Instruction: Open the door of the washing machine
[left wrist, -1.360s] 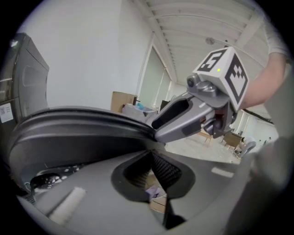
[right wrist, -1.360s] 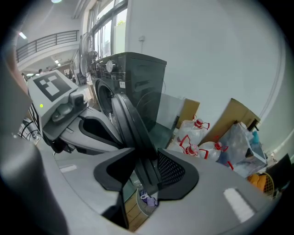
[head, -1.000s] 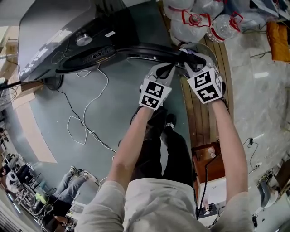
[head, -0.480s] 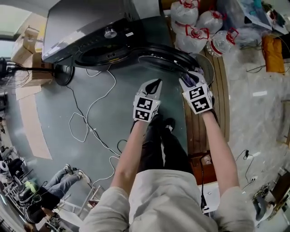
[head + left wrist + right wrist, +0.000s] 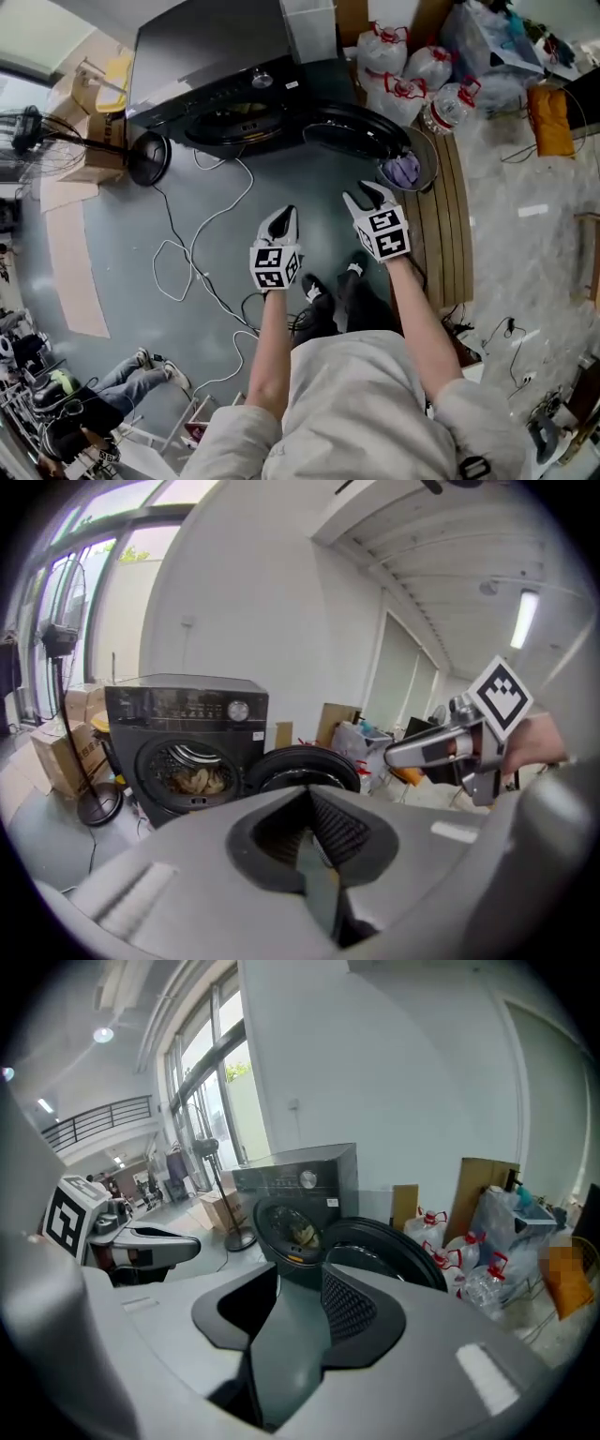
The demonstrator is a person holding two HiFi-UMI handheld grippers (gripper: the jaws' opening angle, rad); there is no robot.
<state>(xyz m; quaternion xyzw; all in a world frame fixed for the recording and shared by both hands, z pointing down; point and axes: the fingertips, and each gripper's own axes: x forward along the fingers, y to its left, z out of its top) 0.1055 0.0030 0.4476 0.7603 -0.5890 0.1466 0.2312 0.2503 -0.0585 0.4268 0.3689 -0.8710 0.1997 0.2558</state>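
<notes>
The dark front-loading washing machine (image 5: 216, 66) stands at the top of the head view. Its round door (image 5: 356, 131) hangs open, swung out to the right. Laundry shows inside the drum (image 5: 192, 778). Both grippers hang over the floor, well back from the machine and touching nothing. My left gripper (image 5: 285, 216) is shut and empty. To its right, my right gripper (image 5: 364, 195) is open, with a gap between its pads and nothing in it. The open door (image 5: 384, 1246) sits ahead of the right gripper's jaws.
A standing fan (image 5: 145, 155) and cardboard boxes (image 5: 84, 122) are left of the machine. A white cable (image 5: 187, 253) loops across the grey floor. Water bottles (image 5: 403, 66), a bin holding purple cloth (image 5: 405, 169) and wooden boards (image 5: 450, 216) lie on the right.
Both grippers have come away from the door's rim, drawing back and up from the machine. The door now stands open on its own.
</notes>
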